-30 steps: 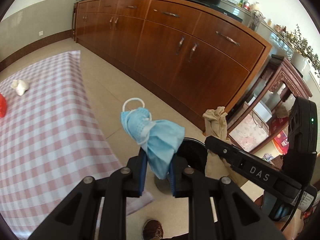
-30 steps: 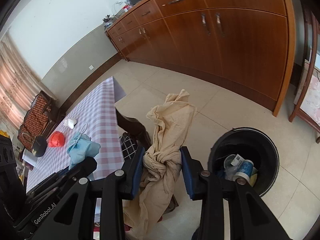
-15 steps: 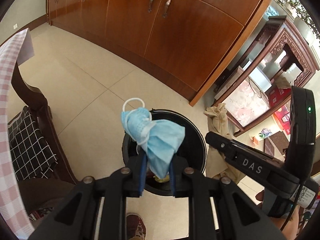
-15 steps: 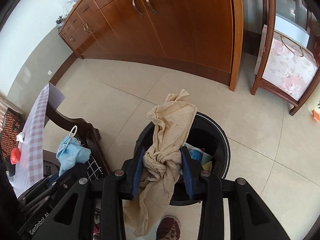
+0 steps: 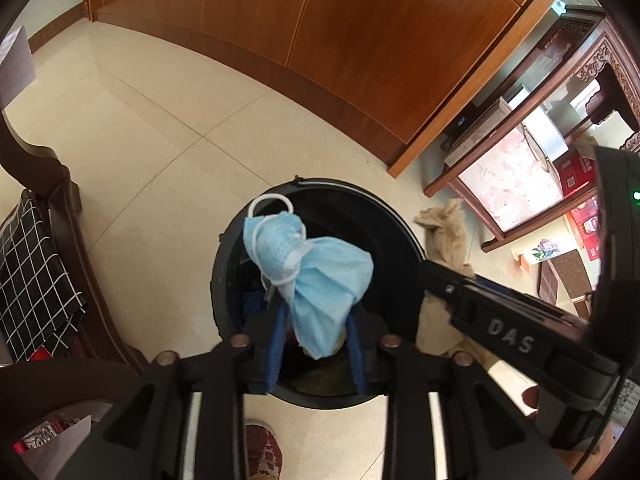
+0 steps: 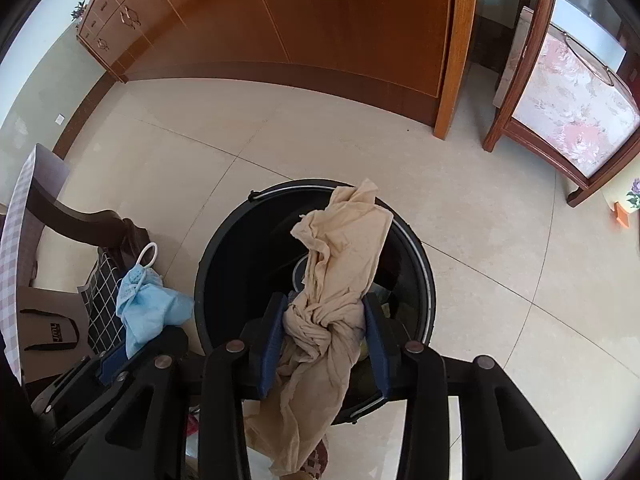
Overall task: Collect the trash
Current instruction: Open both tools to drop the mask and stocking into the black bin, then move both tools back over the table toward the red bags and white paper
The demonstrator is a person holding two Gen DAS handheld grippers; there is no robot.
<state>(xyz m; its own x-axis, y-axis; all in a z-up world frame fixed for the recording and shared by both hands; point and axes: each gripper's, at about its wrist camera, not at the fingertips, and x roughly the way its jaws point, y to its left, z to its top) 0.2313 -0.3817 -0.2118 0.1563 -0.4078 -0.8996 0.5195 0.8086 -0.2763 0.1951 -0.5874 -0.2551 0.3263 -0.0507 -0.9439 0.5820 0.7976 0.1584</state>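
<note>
Both grippers are shown over the bin (image 5: 320, 388), jaws just opening: the mask (image 5: 316, 280) hangs loose in the left gripper (image 5: 316, 344), the rag (image 6: 336, 280) is barely pinched by the right gripper (image 6: 326, 344), and its tail may be snagged outside the rim.

We look down on a pale tiled floor (image 6: 400, 148) in daylight. A long brown wooden cabinet (image 5: 360, 40) runs along the pale wall (image 6: 48, 64). Beside it we see a carved dark wood stand (image 5: 600, 64). At left stands a dark chair (image 5: 36, 184) with a checked cushion (image 5: 32, 276).
</note>
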